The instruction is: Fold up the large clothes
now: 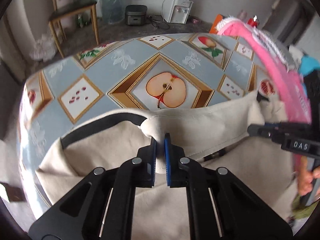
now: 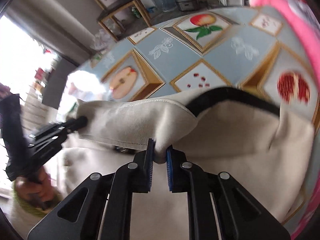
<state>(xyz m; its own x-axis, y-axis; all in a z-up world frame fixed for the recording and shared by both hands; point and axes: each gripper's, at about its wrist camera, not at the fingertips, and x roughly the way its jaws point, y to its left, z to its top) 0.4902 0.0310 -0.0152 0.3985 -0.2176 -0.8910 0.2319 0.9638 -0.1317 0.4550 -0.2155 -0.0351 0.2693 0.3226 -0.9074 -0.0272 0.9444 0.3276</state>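
Observation:
A large cream garment (image 1: 200, 120) with black trim (image 1: 104, 128) lies on a fruit-patterned table (image 1: 112, 74). My left gripper (image 1: 160, 140) is shut on a bunched fold of its hem. My right gripper (image 2: 160, 150) is shut on another fold of the same cream garment (image 2: 240, 140), near its black trim (image 2: 230, 94). The hem stretches between the two grippers, lifted a little off the table (image 2: 180, 54). The right gripper shows in the left wrist view (image 1: 254, 129) at the right; the left gripper shows in the right wrist view (image 2: 82, 120) at the left.
A pink garment (image 1: 280, 70) lies along the table's right side and also shows in the right wrist view (image 2: 296, 30). Beyond the table are a wooden chair (image 1: 74, 16), a rice cooker (image 1: 136, 14) and a water dispenser (image 1: 178, 8).

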